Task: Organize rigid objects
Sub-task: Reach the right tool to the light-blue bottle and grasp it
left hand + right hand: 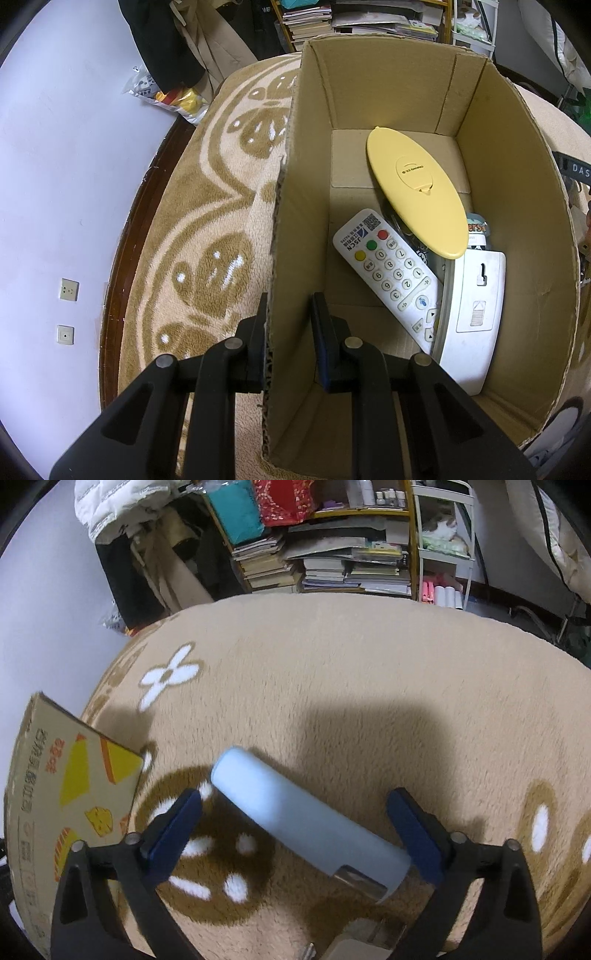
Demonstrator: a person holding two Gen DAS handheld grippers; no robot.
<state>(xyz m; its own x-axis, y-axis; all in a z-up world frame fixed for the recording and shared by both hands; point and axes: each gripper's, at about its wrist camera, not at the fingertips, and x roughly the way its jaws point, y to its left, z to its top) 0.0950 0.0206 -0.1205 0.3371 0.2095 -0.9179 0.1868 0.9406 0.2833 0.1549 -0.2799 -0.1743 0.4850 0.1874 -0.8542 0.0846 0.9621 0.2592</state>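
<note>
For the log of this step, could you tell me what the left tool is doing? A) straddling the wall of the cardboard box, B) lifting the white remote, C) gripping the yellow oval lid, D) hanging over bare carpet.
A: the left tool has one finger outside and one inside the cardboard box wall.

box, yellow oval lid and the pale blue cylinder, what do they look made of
Box: corrugated cardboard, matte brown; fluting shows along the cut edge between the left gripper's fingers.
Yellow oval lid: probably moulded plastic, smooth with a slight sheen and embossed lettering.
Pale blue cylinder: smooth matte shell, plastic or coated metal, hard to say; a shiny metallic piece sits near its closer end.
</note>
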